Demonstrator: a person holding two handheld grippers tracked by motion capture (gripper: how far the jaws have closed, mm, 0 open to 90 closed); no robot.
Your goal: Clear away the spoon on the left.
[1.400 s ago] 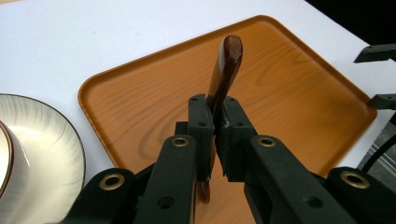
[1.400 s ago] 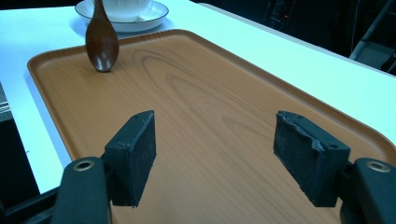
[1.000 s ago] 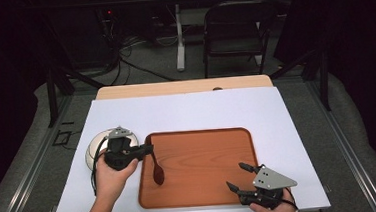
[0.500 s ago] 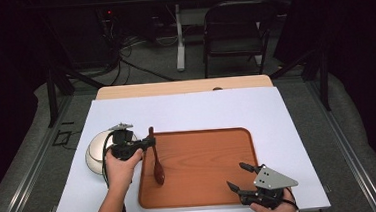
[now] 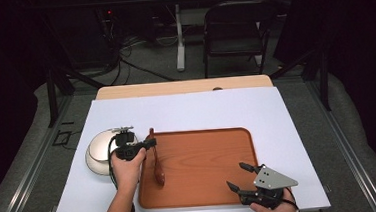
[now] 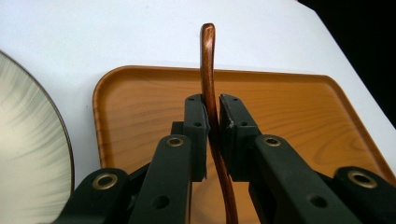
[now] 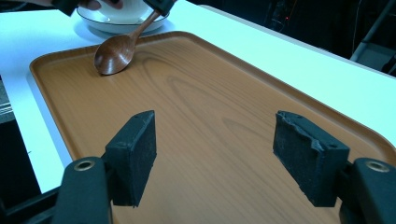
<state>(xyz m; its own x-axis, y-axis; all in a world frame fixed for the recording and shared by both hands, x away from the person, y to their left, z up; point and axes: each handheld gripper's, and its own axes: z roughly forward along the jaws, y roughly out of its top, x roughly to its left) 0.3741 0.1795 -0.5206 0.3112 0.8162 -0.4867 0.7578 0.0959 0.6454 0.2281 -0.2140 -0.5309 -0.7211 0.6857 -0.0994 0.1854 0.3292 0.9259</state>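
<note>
Compared with a second ago, the left gripper [image 5: 148, 145] has come down and carried the wooden spoon [image 5: 157, 164] lower, so that the spoon's bowl now rests on the wooden tray [image 5: 203, 135] near its left edge while the handle slants up over the rim. The left gripper's jaws have just been easing apart; in the left gripper view the handle stands between the pads [image 6: 233, 126], barely pinched if at all, which I read as the spoon being set down and let go. The right gripper [image 5: 241, 177] has not moved; its jaws stand wide apart, holding nothing, over the tray's near right corner.

The spoon is dark, glossy, reddish wood with a slim curved handle and an oval bowl. The tray is a shallow rounded rectangle with a printed grain and raised lip. A white ceramic bowl [image 5: 96, 152] with a dark rim sits just left of the tray on the matte white table [image 5: 276, 110].
</note>
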